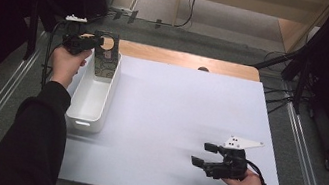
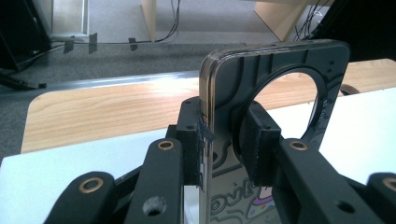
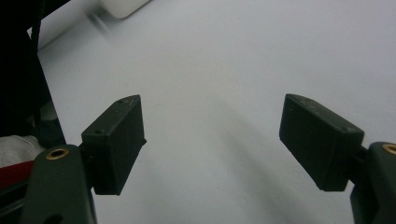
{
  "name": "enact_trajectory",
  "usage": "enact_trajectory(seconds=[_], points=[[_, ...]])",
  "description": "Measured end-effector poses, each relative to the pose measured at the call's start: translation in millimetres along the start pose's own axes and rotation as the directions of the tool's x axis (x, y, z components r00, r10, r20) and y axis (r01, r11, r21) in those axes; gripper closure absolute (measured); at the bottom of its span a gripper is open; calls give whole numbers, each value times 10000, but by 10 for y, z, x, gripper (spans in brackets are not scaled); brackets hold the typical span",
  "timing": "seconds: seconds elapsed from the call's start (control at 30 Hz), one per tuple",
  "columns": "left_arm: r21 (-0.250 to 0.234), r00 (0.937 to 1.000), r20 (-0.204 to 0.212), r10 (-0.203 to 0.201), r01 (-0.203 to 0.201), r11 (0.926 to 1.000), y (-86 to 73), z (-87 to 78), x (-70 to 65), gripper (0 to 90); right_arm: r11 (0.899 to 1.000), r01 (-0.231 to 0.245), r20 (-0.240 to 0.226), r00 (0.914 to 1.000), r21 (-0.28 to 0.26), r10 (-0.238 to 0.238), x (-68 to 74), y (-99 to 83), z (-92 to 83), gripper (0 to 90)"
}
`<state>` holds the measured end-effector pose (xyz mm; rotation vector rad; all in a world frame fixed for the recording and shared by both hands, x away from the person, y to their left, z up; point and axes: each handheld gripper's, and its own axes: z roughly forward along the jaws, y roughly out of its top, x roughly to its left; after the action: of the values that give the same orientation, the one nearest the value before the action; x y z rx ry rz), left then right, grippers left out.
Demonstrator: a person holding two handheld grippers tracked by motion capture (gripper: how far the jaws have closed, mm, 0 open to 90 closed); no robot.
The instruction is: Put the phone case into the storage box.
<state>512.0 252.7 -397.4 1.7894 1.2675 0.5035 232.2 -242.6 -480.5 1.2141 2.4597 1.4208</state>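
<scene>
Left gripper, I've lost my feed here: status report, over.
Left gripper shut on the dark phone case, held upright over the white bin's far end. Right gripper open, nothing between its fingers, over the white board. Nothing in the way.

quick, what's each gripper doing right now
left gripper: closed on the dark phone case, held upright over the white bin.
right gripper: open, nothing between its fingers, above the white board.
</scene>
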Motion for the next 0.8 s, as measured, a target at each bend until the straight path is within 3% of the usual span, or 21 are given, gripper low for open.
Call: enact_trajectory(seconds=[0.53,0.8], points=[[190,9994,11,349,-349,9992,-54,69,-2,707,10000,-13,23,10000,9,13,-1,0,7,214],[336,9996,64,259,-261,9991,-92,111,5,706,10000,-14,18,10000,45,14,2,0,11,214]])
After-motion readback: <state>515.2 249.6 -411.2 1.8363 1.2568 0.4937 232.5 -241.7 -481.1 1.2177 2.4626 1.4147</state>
